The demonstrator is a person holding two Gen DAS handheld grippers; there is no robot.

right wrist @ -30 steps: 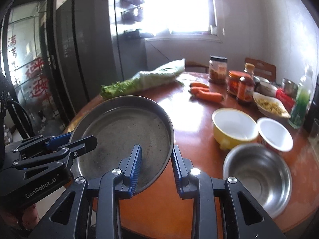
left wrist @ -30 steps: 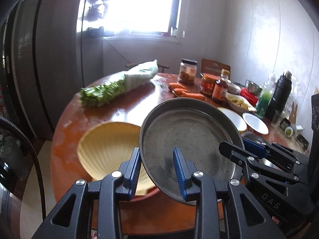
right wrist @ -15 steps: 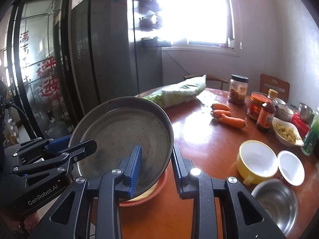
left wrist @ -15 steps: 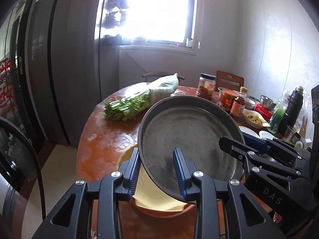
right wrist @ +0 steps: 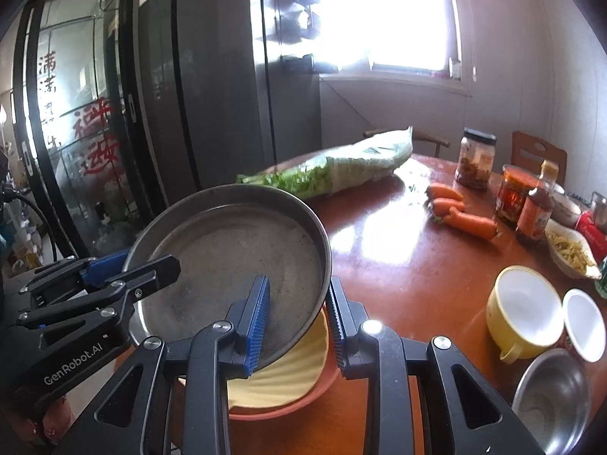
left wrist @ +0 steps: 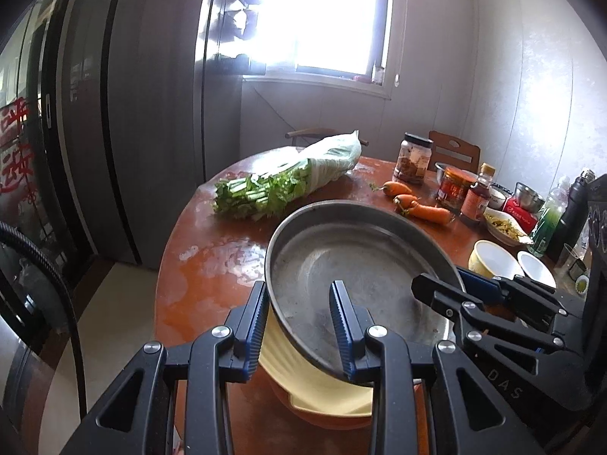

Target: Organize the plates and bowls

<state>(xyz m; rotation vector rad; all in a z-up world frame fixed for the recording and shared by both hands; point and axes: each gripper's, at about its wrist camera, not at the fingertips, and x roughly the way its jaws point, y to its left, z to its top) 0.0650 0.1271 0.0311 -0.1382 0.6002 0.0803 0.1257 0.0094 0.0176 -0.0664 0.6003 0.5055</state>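
Nearest the cameras, both grippers are clamped on the rim of the same round metal pan (left wrist: 360, 261): the left gripper (left wrist: 297, 326) pinches its left edge, the right gripper (right wrist: 297, 316) its right edge, each with one blue finger inside the pan and one outside, so the jaws stand narrow around thin metal. The pan hangs between them, tilted a little, directly above a yellow scalloped plate (right wrist: 288, 375) that sits in an orange plate (right wrist: 303, 402) on the table (right wrist: 398, 265). That vertical relation is what the coming move likely turns on: the pan lies straight over the stack, and being round it has no long axis to align, so neither arm is nearer; whether its underside already touches the yellow plate is hidden. Farther right stand a yellow bowl (right wrist: 525, 313), a small white bowl (right wrist: 584, 324) and a steel bowl (right wrist: 552, 394), not yet stacked. Beyond lie carrots (left wrist: 421, 206) and bagged greens (left wrist: 288, 180).
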